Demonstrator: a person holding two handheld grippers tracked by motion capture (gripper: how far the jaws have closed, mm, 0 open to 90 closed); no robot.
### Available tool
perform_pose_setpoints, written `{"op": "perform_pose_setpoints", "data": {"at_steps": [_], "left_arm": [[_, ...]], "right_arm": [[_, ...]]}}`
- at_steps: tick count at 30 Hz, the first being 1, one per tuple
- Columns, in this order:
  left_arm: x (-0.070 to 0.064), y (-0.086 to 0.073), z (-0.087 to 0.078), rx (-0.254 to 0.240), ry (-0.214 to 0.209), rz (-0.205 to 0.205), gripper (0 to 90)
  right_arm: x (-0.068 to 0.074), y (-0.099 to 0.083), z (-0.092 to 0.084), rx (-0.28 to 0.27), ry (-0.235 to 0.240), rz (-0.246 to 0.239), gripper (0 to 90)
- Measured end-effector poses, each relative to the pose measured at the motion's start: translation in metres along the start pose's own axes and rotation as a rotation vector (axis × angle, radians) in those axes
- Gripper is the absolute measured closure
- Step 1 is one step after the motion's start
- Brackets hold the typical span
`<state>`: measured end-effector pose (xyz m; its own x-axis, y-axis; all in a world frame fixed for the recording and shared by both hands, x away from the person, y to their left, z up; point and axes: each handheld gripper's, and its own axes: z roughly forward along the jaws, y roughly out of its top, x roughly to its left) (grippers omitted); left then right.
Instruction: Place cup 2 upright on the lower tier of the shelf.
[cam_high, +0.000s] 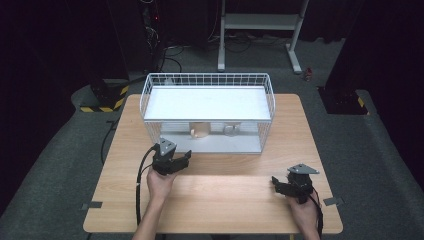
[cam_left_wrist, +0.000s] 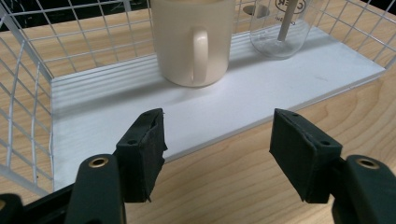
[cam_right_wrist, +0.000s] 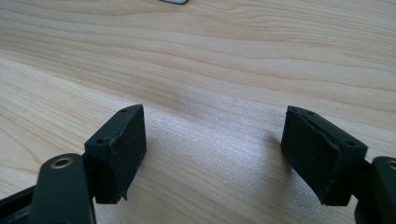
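Our left hand-held gripper (cam_left_wrist: 217, 154) hangs half open and empty before the mug (cam_left_wrist: 192, 39) on the rack's (cam_high: 207, 102) lower shelf — we should straddle its handle squarely; the right hand-held gripper (cam_right_wrist: 215, 156) rests open on the table (cam_right_wrist: 233, 56).

**Cream mug and clear glass on the rack's lower shelf**

The cream ceramic mug with a loop handle (cam_left_wrist: 194, 42) stands upright on the white lower shelf board (cam_left_wrist: 261, 93) of the white wire rack (cam_high: 207, 80). Its handle faces the shelf's open front edge, and its glaze is plain and unmarked. In the high view the mug (cam_high: 200, 131) sits under the rack's upper shelf, left of the middle.

Just beside it stands the clear glass tumbler with dark printed lettering (cam_left_wrist: 280, 28), also upright (the lettering is cut off and unreadable). A pale, thin stick leans inside it. The two vessels are near each other but apart.
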<state>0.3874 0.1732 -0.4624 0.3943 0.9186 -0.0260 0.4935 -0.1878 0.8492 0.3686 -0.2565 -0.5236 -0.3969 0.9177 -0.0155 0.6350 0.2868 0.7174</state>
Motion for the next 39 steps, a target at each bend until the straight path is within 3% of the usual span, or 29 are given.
{"op": "perform_pose_setpoints", "data": {"at_steps": [6,17,39], "left_arm": [[0.001,-0.003,-0.006,-0.005,-0.001,0.004,35.4],[0.005,-0.013,-0.015,-0.013,-0.003,-0.032,35.0],[0.011,-0.031,-0.032,-0.019,0.003,-0.066,33.9]], "right_arm": [[0.000,0.000,0.000,0.000,0.000,0.000,22.3],[0.000,0.000,0.000,0.000,0.000,0.000,22.3],[0.000,0.000,0.000,0.000,0.000,-0.001,22.4]]}}
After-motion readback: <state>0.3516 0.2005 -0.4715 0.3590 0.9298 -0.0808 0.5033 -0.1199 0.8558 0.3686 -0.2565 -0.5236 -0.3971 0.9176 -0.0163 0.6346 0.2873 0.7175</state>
